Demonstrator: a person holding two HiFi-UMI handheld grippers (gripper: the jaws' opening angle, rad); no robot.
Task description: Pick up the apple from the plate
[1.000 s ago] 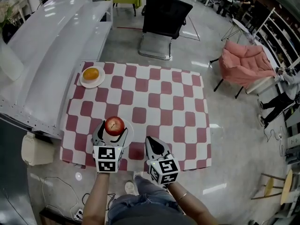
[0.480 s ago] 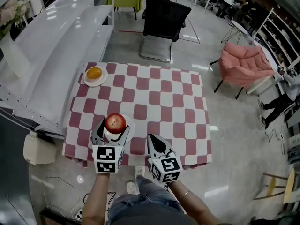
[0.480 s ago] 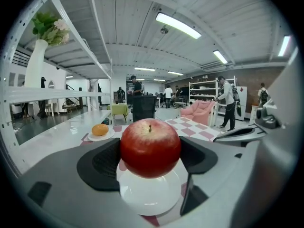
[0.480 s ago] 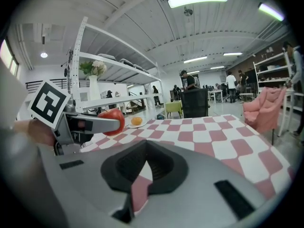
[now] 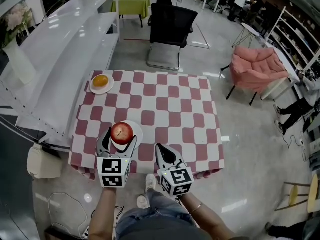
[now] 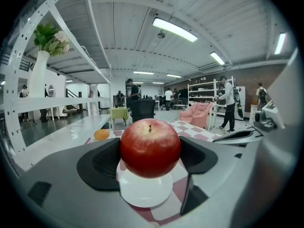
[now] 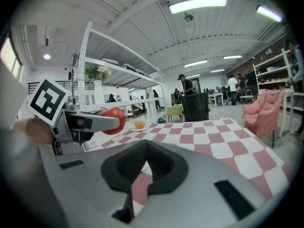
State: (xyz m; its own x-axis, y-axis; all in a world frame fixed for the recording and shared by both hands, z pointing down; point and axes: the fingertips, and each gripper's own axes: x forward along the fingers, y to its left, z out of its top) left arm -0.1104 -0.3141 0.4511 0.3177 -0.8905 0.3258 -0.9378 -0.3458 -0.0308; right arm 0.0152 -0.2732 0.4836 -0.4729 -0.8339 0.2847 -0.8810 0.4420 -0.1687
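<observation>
The left gripper [image 5: 118, 139] holds the red apple [image 6: 150, 147]. Its jaws press on both sides of the apple. The apple looks lifted a little above the white plate [image 5: 136, 128], and the plate shows just under it in the left gripper view.

The plate sits on the bench [image 5: 170, 109], close to the near edge and nearer the left corner than the right one. A red and white checked cloth [image 5: 192, 134] covers the whole top of the bench and hangs over the near edge.

The right gripper [image 5: 162, 153] is just beside the left one, over the near edge of the bench. Its jaws are together and hold nothing.

An orange [image 5: 100, 80] lies on a small plate [image 5: 106, 88] at the far left corner, well apart from the apple. From the white plate over to the right edge and up to the far edge there is only open checked cloth.

A long white shelf unit [image 5: 60, 49] runs close along the left edge of the bench. A black office chair [image 5: 170, 26] stands on the floor past the far edge. A pink armchair [image 5: 257, 66] stands off past the far right corner. Shiny grey floor [image 5: 250, 149] lies open along the right edge.
</observation>
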